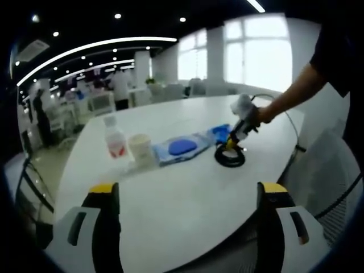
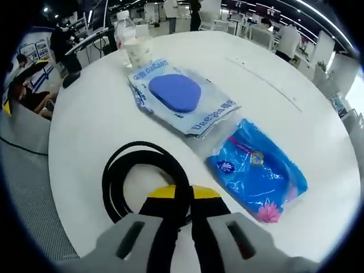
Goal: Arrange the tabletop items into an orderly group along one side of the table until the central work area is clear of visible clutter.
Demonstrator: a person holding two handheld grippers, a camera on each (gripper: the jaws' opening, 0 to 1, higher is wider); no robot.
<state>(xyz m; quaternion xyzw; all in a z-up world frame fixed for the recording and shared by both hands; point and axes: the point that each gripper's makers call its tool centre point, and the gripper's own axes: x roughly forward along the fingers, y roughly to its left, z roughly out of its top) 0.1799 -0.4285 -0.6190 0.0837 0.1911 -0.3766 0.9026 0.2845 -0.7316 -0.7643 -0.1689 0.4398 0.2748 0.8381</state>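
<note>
While clamped in right gripper (image 2: 183, 196) fingers, black cable coil (image 2: 122, 170), white table (image 2: 79, 122)

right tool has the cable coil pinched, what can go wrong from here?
1. The right tool is shut on just one side of the black cable coil, so if lifted the loops may sag or unwind.
2. The coil lies near the table edge and could drop off if it slips.
3. The blue packet lies close beside it, and a sideways drag could push it.
</note>
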